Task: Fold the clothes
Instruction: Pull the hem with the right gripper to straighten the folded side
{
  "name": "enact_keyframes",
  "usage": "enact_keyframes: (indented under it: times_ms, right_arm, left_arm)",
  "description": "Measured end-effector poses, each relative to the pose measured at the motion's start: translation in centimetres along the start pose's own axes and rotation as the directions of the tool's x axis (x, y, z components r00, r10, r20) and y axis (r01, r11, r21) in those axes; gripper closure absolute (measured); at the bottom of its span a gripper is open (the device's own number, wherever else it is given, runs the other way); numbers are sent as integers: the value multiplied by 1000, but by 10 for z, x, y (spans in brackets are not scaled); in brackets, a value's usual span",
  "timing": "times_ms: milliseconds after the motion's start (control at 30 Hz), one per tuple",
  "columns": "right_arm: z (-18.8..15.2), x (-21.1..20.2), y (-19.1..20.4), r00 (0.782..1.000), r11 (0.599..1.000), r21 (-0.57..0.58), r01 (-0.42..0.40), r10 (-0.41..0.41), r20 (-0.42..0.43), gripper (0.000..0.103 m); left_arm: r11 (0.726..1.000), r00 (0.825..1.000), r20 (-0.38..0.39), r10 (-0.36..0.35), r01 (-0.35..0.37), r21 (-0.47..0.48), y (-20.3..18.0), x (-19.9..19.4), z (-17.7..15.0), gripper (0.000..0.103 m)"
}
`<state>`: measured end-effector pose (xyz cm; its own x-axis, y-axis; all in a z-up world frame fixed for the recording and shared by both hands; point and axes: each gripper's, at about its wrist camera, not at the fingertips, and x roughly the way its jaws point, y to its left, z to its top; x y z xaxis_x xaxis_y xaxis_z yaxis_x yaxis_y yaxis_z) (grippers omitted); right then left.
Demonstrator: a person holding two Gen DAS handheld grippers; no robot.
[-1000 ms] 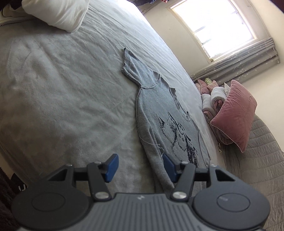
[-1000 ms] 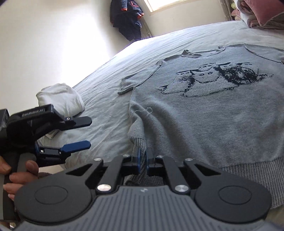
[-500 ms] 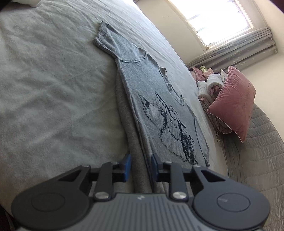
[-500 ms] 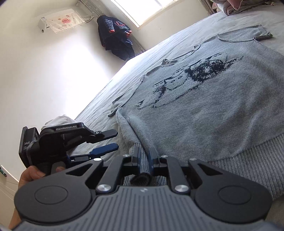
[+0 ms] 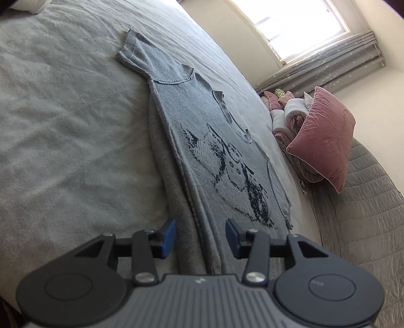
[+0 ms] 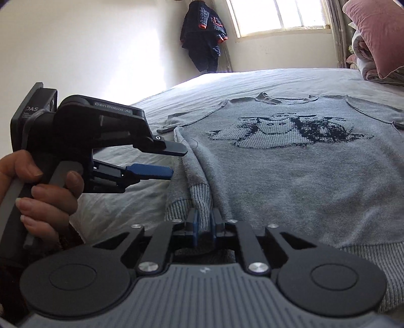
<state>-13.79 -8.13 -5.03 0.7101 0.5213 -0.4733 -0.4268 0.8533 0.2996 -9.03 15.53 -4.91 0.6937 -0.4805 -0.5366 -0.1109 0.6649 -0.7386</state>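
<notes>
Sweater (image 5: 227,161) side edge running lengthwise between spread left gripper (image 5: 200,238) pads; right gripper (image 6: 203,223) pinching hem

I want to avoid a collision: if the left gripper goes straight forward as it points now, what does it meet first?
Probably the grey sweater: the open left gripper has its side edge between the fingers, so it would slide along the fabric. Depth is unclear.

Bedroom surroundings in daylight

A pink cushion (image 5: 325,141) is leaning on rolled bedding (image 5: 285,118) below the curtained window (image 5: 298,22); dark clothes (image 6: 204,37) are hanging in the corner beside it, and a grey bedspread (image 5: 63,113) is covering the bed.
</notes>
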Motion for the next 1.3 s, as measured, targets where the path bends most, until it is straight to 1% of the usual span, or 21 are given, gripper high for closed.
enact_keyframes:
  times_ms: [100,167,233,367,433,467,500,567,633,667,700,767,800,833,867,900,933,1033,1133,1233,1300]
  right_arm:
    - [8,-10,-6,995,990,94,-101,98,35,92]
    - [15,-13,-6,984,974,142,-177,171,58,92]
    - [20,-10,-3,962,941,201,-272,262,74,92]
    - [21,4,13,925,893,245,-378,375,61,92]
    - [19,14,25,917,889,235,-393,398,28,92]
    - [18,19,31,916,891,226,-393,402,7,92]
    - [15,25,37,915,894,220,-391,404,-12,92]
    - [7,37,47,914,899,218,-380,402,-64,92]
    - [-1,46,53,919,912,214,-351,379,-111,90]
    - [-5,48,55,922,920,209,-332,363,-132,89]
    - [-9,51,57,926,928,203,-313,346,-154,86]
    - [-10,43,55,932,935,202,-292,326,-161,85]
    - [-8,37,52,935,938,201,-283,316,-158,84]
    - [-7,30,49,939,941,200,-274,307,-155,75]
    - [-4,19,43,950,947,194,-254,282,-133,58]
    - [0,8,37,961,954,188,-231,255,-109,54]
    - [4,-5,29,971,960,187,-209,226,-79,50]
    - [7,-40,1,989,964,226,-138,148,-25,50]
    - [3,-78,-32,1000,958,284,-26,21,21,50]
    - [-6,-116,-67,990,923,370,102,-130,53,50]
    - [-13,-135,-86,966,888,408,210,-254,56,50]
  left_arm:
    - [1000,1000,-3,-24,24,-5,4,-5,1,53]
    - [998,999,5,-52,52,-23,10,-8,4,51]
    - [994,996,23,-90,91,-56,18,-13,7,50]
    - [975,984,93,-151,164,-147,42,-26,13,53]
    - [964,975,140,-171,195,-182,55,-33,14,76]
    - [959,972,158,-176,205,-194,61,-36,14,91]
    - [963,974,167,-152,184,-195,63,-38,13,99]
    - [980,983,176,-56,88,-177,64,-43,12,99]
    - [990,987,133,93,-77,-120,60,-38,11,100]
    - [988,983,119,137,-127,-92,58,-37,10,99]
    - [988,983,121,139,-131,-76,56,-38,10,99]
    - [990,986,104,132,-126,-69,55,-41,11,97]
    - [990,988,92,127,-121,-69,54,-44,13,93]
    - [992,990,79,114,-109,-69,54,-47,14,89]
    - [994,994,65,93,-89,-67,55,-50,16,79]
    - [996,996,52,72,-69,-64,55,-54,16,69]
    - [997,998,38,57,-55,-55,54,-57,15,65]
    - [999,999,0,48,-48,-9,49,-62,6,62]
    - [998,998,-23,54,-53,37,47,-67,-5,62]
    - [992,997,-40,71,-66,108,41,-67,-16,62]
    - [984,995,-51,85,-76,161,36,-67,-23,62]
